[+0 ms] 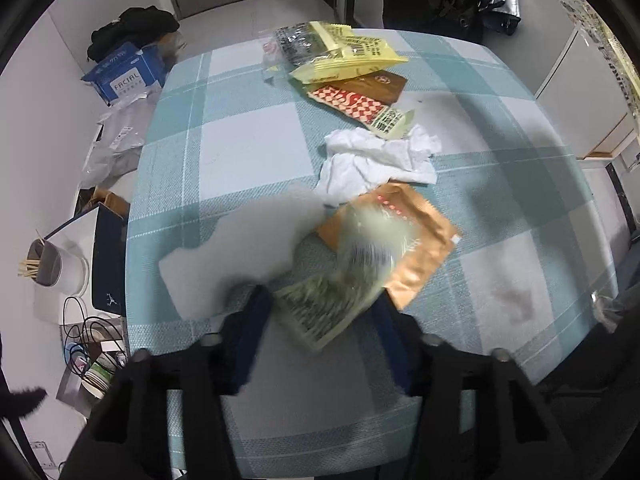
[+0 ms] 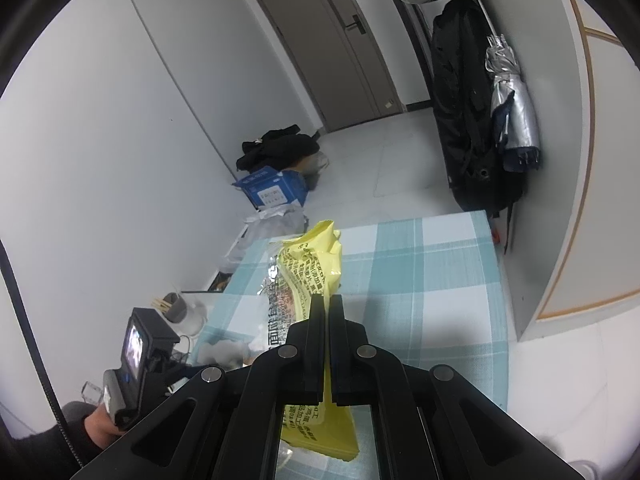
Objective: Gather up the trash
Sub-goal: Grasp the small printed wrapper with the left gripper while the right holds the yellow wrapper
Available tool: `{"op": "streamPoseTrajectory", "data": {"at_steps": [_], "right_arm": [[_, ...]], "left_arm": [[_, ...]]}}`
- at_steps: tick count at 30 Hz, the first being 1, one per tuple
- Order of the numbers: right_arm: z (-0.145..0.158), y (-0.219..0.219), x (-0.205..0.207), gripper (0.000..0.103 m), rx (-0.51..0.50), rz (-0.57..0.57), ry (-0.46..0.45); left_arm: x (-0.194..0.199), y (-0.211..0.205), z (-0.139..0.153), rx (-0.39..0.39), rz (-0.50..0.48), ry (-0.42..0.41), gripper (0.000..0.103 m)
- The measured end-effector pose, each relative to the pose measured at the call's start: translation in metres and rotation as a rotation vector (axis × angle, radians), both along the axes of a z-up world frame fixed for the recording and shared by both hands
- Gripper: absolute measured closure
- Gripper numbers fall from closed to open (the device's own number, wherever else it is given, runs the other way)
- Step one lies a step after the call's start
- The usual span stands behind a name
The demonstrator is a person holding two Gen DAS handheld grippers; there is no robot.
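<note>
My left gripper (image 1: 320,312) is open, its fingers wide apart over the checked tablecloth (image 1: 248,144); a blurred pale green printed wrapper (image 1: 340,280) lies or falls between them, partly over an orange foil packet (image 1: 420,248). Beyond lie crumpled white tissue (image 1: 380,156), a red-white checked wrapper (image 1: 352,106), a brown packet (image 1: 380,84), yellow wrappers (image 1: 348,52) and a clear printed bag (image 1: 296,42). My right gripper (image 2: 327,300) is shut on a yellow wrapper (image 2: 312,264), held above the table (image 2: 432,280) beside a silvery printed bag (image 2: 276,292).
Left of the table on the floor are a blue tissue box (image 1: 124,74), plastic bags (image 1: 116,140), a cup with sticks (image 1: 44,264) and cables. A black coat and umbrella (image 2: 512,120) hang at the right wall. The left hand's gripper (image 2: 136,364) shows at lower left.
</note>
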State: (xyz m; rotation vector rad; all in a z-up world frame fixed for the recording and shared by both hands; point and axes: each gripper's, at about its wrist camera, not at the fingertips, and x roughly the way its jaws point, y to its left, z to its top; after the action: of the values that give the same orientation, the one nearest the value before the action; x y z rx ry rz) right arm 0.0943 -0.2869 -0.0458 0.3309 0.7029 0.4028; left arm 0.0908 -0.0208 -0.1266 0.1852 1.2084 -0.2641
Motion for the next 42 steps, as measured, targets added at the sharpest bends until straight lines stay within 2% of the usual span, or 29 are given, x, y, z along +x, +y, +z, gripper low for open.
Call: {"op": "streamPoseTrajectory", "data": {"at_steps": [3, 4, 10, 14, 16, 19, 22, 26, 28, 29, 31, 33, 35, 37, 40, 42], "right_arm": [[-0.001, -0.002, 0.0, 0.102, 0.0, -0.005, 0.004], [-0.001, -0.002, 0.0, 0.102, 0.0, -0.007, 0.006], [0.0, -0.002, -0.003, 0.102, 0.004, -0.018, 0.005], [0.001, -0.001, -0.003, 0.102, 0.0, -0.016, 0.002], [0.001, -0.001, -0.003, 0.102, 0.0, -0.017, 0.001], [0.001, -0.001, -0.003, 0.102, -0.003, -0.019, 0.001], [0.0, -0.002, -0.003, 0.102, -0.002, -0.023, 0.003], [0.0, -0.003, -0.006, 0.102, 0.002, -0.03, 0.002], [0.001, -0.003, -0.008, 0.102, 0.002, -0.03, 0.002], [0.001, -0.003, -0.008, 0.102, 0.001, -0.031, -0.001], [0.002, -0.004, -0.009, 0.102, -0.001, -0.032, -0.002], [0.001, -0.005, -0.009, 0.102, 0.005, -0.034, 0.002], [0.001, -0.006, -0.009, 0.102, 0.005, -0.036, 0.002], [0.002, -0.007, -0.009, 0.102, 0.01, -0.037, 0.002], [0.002, -0.008, -0.01, 0.102, 0.012, -0.038, -0.002], [0.003, -0.009, -0.011, 0.101, 0.017, -0.037, -0.003]], "left_arm": [[0.0, 0.0, 0.0, -0.002, -0.003, 0.004, 0.073], [-0.001, 0.0, 0.0, -0.005, -0.003, 0.004, 0.079], [-0.001, 0.002, 0.001, -0.028, 0.005, 0.009, 0.082], [-0.002, 0.002, 0.006, -0.034, 0.0, -0.008, 0.103], [-0.002, 0.004, 0.006, -0.07, -0.002, 0.012, 0.103], [-0.005, 0.003, 0.005, -0.074, -0.009, 0.013, 0.103], [-0.01, 0.0, 0.011, -0.094, -0.029, -0.007, 0.103], [-0.022, -0.007, 0.023, -0.081, -0.082, -0.071, 0.103], [-0.025, -0.01, 0.023, -0.088, -0.107, -0.056, 0.103], [-0.026, -0.01, 0.023, -0.09, -0.112, -0.052, 0.102], [-0.027, -0.011, 0.022, -0.079, -0.125, -0.05, 0.093], [-0.028, -0.01, 0.021, -0.087, -0.129, -0.05, 0.068], [-0.026, -0.008, 0.021, -0.12, -0.117, -0.044, 0.054], [-0.025, -0.009, 0.02, -0.13, -0.116, -0.045, 0.051], [-0.021, -0.016, 0.017, -0.095, -0.117, -0.058, 0.04], [-0.016, -0.022, 0.01, -0.086, -0.118, -0.044, 0.038]]}}
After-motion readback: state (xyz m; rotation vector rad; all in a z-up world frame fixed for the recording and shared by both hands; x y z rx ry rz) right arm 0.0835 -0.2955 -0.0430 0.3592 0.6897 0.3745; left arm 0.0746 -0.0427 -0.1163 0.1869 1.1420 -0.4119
